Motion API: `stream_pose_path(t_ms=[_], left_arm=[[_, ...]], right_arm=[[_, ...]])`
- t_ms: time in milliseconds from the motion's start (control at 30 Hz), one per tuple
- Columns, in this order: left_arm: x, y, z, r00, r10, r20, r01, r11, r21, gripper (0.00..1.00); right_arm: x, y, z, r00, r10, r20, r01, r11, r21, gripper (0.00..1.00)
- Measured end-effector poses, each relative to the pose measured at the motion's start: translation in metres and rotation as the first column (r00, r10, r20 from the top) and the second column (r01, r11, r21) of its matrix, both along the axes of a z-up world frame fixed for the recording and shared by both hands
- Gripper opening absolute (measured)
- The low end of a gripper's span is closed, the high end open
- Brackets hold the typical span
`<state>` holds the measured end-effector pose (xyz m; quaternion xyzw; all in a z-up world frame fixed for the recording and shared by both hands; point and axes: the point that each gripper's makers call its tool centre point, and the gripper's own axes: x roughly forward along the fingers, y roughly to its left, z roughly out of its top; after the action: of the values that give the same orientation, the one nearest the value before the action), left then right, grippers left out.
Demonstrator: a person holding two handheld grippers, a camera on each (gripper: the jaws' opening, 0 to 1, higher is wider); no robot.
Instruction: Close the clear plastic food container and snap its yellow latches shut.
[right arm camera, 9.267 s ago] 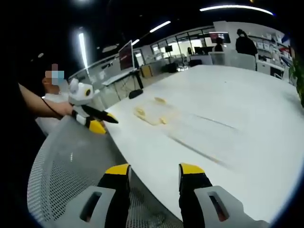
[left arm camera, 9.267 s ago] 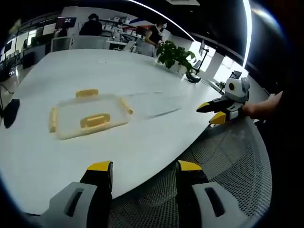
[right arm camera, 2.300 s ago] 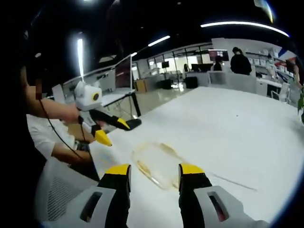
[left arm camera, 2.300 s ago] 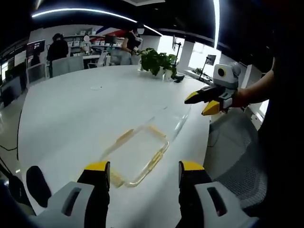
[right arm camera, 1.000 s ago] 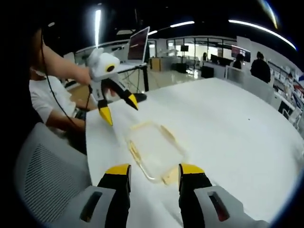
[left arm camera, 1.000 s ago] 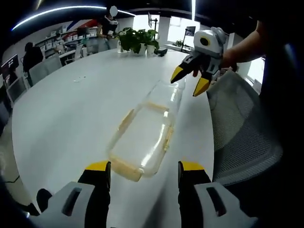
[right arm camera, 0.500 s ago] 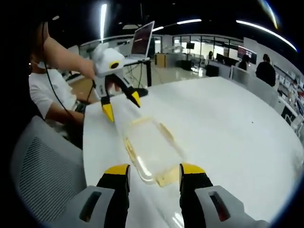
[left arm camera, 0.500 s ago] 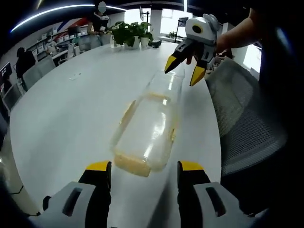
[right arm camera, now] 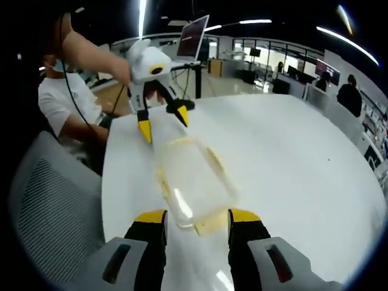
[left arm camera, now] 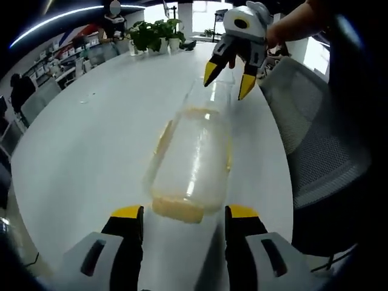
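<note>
- Container [left arm camera: 193,160] lies on the white worktop [left arm camera: 91,145] near its edge, lengthwise between your two grippers.
- Over the last second you've closed in from both ends: left gripper [left arm camera: 183,213] now just short of one yellow latch [left arm camera: 177,209], right gripper [left arm camera: 228,77] over the far end.
- Both jaws stand apart, holding nothing; the latches look unsnapped, so pressing comes next.

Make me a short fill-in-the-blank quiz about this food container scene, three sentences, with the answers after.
1. The clear container rests on a white ____.
2. Its latches are coloured ____.
3. The jaws of the left gripper and the right gripper both stand ____.

Answers: table; yellow; open
</note>
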<state>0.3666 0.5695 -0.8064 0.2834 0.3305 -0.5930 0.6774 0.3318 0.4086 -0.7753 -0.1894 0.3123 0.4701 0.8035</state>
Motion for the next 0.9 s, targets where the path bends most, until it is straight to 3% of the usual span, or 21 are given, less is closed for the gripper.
stream_pose_path(t_ms=[533, 900], left_arm=[[0.004, 0.005, -0.013, 0.998, -0.059, 0.010, 0.058, 0.996, 0.074, 0.51], [0.010, 0.004, -0.016, 0.996, -0.086, 0.015, 0.084, 0.992, 0.092, 0.51]], right_arm=[[0.008, -0.002, -0.016, 0.997, 0.079, -0.028, -0.081, 0.992, -0.093, 0.42], [0.015, -0.001, -0.024, 0.992, 0.116, -0.041, -0.120, 0.983, -0.140, 0.41]])
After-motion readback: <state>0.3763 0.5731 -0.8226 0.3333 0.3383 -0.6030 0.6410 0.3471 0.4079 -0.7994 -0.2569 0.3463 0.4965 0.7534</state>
